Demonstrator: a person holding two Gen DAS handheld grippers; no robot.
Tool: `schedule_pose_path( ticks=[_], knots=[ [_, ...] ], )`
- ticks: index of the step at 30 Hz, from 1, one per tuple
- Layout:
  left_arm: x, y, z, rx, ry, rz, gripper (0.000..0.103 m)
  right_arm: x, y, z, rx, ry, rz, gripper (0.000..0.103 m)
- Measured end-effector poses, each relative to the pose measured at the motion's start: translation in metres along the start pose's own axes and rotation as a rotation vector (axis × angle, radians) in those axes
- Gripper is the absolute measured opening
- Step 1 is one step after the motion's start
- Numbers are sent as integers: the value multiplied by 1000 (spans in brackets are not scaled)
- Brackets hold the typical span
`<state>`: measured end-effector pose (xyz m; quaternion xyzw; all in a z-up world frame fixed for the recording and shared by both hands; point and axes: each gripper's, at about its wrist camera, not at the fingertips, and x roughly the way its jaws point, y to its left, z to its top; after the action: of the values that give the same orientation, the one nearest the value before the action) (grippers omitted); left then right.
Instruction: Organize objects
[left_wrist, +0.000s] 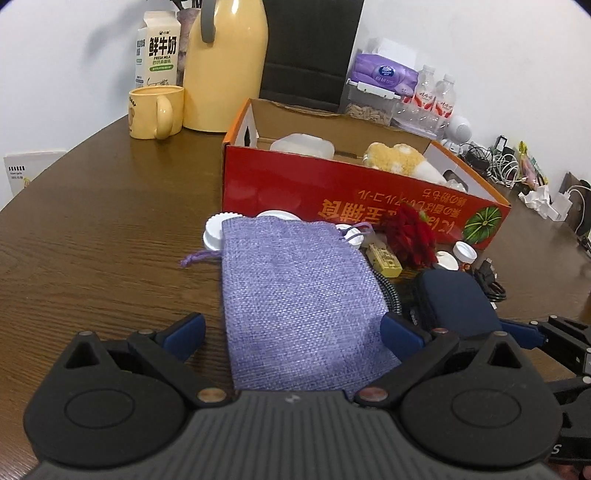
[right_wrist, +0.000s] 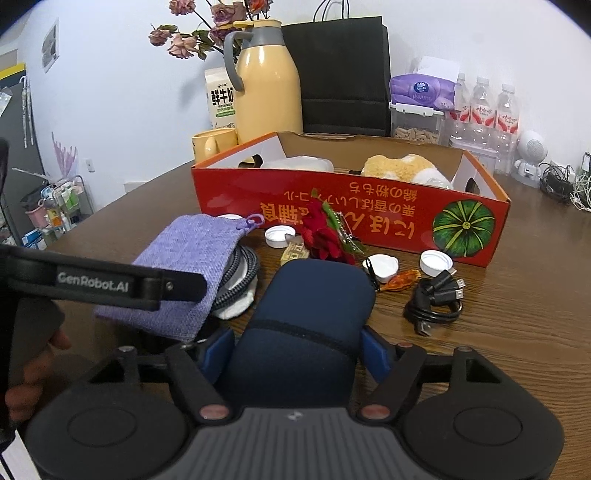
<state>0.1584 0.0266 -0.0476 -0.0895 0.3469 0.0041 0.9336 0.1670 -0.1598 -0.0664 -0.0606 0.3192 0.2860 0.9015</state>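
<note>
purple woven pouch (left_wrist: 295, 295) lies flat on the brown wooden table (left_wrist: 92, 240), in front of the red cardboard box (left_wrist: 332, 192), with its drawstring end toward the box. left gripper (left_wrist: 291, 332) is spread wide, its 2 blue fingertips (left_wrist: 184, 332) standing on either side of the pouch's near end; the left one is clear of the cloth, and whether the right one touches it cannot be told. right gripper (right_wrist: 295, 354) has its blue fingertips (right_wrist: 218, 350) pressed against both flanks of the navy zip case (right_wrist: 306, 317), clamped on it. just beside the pouch sits a braided cable coil (right_wrist: 236, 284), partly tucked under the cloth. near the box front are a red artificial flower (right_wrist: 325, 236), several white bottle caps (right_wrist: 436, 262), a small yellow block (left_wrist: 384, 258) and a bundle of black cable (right_wrist: 436, 299). inside the box rest a white plastic container (left_wrist: 303, 146) and a fluffy yellow-and-white toy (left_wrist: 399, 158). behind it stand a yellow mug (left_wrist: 157, 112), a yellow thermos jug (right_wrist: 266, 92) and a milk carton (left_wrist: 157, 48).
</note>
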Motion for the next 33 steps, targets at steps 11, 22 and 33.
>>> schedule_pose_path(
  ticks=[11,22,33],
  knots=[
    [-24,-10,-3,98,-80,15,19,-2,-5,-2,-17,1,27,71],
    [-56,-9,7,92,-167,-81,5,-11,-9,-1,11,-26,50,66],
    [-75,-21,43,98,-274,-159,5,-30,-17,26,14,-106,44,65]
  ],
)
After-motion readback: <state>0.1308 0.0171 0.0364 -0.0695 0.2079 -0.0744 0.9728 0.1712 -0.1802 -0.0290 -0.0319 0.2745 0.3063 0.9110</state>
